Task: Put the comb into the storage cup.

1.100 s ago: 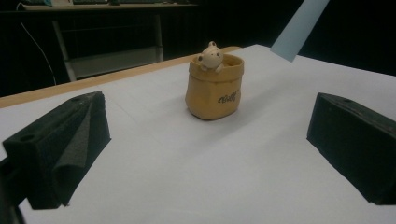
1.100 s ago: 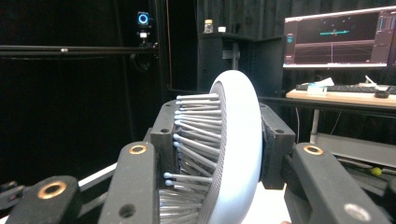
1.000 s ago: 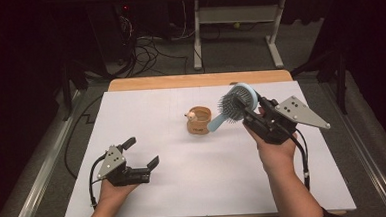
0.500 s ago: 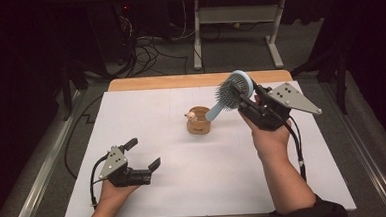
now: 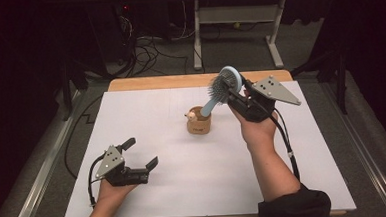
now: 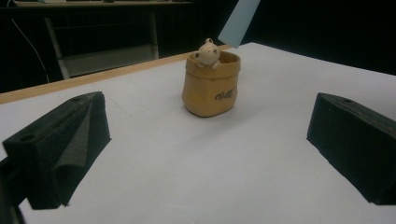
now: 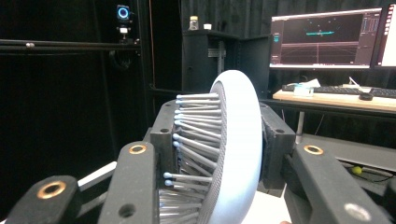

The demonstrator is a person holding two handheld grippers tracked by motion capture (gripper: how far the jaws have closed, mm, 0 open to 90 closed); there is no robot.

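Right gripper (image 5: 236, 93) clamped on blue hairbrush (image 5: 223, 87) head, left gripper (image 5: 139, 152) wide apart, empty

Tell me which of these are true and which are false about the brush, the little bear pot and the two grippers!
1. The right gripper is shut on the blue hairbrush. True.
2. The hairbrush lies flat on the white table. False: it is held up in the air, with its handle slanting down toward the pot.
3. The tan pot has a small bear figure at its rim. True.
4. The left gripper is holding the pot. False: its jaws are open and empty, and the pot stands farther off on the table.
5. The pot has tipped over. False: it stands upright.
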